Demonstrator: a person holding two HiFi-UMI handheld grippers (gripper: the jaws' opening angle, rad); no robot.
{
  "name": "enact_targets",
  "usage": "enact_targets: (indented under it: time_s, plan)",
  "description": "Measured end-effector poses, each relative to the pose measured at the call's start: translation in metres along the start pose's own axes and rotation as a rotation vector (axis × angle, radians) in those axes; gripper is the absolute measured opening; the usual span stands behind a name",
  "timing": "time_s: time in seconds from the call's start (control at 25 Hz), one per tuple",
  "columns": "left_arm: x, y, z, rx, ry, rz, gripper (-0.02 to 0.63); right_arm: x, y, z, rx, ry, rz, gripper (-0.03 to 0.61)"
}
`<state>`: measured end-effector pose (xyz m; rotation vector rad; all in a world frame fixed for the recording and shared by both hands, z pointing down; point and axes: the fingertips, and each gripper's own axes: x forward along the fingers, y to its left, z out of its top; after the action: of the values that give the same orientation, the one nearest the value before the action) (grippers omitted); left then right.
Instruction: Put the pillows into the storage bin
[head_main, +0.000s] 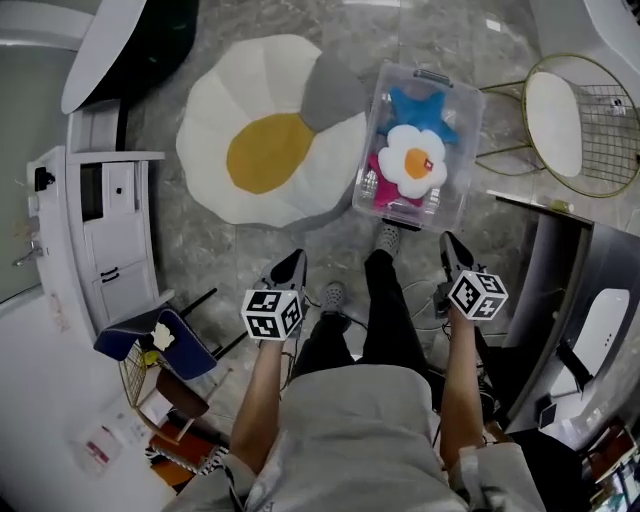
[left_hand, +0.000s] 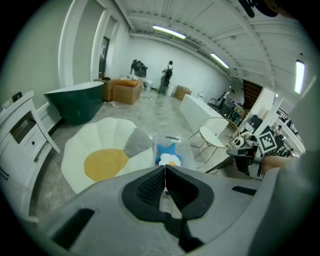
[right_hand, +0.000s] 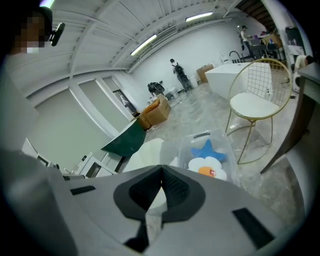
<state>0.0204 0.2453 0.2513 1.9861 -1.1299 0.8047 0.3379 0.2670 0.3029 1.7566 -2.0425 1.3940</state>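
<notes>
A clear storage bin (head_main: 372, 120) stands on the floor ahead of the person's feet. Inside lie a blue star pillow (head_main: 420, 108), a white flower pillow (head_main: 412, 160) with an orange centre, and a pink pillow (head_main: 380, 187) under them. A grey pillow-like shape (head_main: 330, 90) rests on the egg-shaped rug (head_main: 270, 150) beside the bin's left wall. My left gripper (head_main: 297, 256) and right gripper (head_main: 448, 240) hang short of the bin, both shut and empty. The left gripper view shows shut jaws (left_hand: 165, 167) below the bin (left_hand: 176, 139); the right gripper view shows shut jaws (right_hand: 161, 170) beside the bin (right_hand: 200, 136).
A gold wire chair (head_main: 580, 120) stands right of the bin. White cabinets (head_main: 110, 230) line the left side, with a blue seat (head_main: 160, 345) near them. A dark desk edge (head_main: 560, 260) is at right. A dark green tub (left_hand: 75, 102) sits beyond the rug.
</notes>
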Motion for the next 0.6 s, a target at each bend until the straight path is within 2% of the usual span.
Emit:
enact_targets:
  time_s: [0.12, 0.2, 0.28, 0.44, 0.6]
  plan:
    - [0.017, 0.013, -0.008, -0.041, 0.008, 0.038, 0.011, 0.028, -0.016, -0.009, -0.115, 0.084, 0.035, -0.002]
    - [0.029, 0.026, -0.009, -0.035, -0.004, 0.058, 0.011, 0.051, -0.028, -0.017, -0.189, 0.132, 0.029, -0.002]
    - [0.037, 0.040, -0.012, -0.036, -0.016, 0.077, 0.011, 0.067, -0.043, -0.028, -0.190, 0.153, 0.009, -0.002]
    - [0.047, 0.062, -0.032, -0.093, -0.020, 0.114, 0.011, 0.100, -0.068, -0.045, -0.162, 0.187, -0.016, -0.002]
    - [0.074, 0.064, -0.057, -0.128, -0.006, 0.092, 0.011, 0.146, -0.071, -0.050, -0.262, 0.215, 0.028, -0.002]
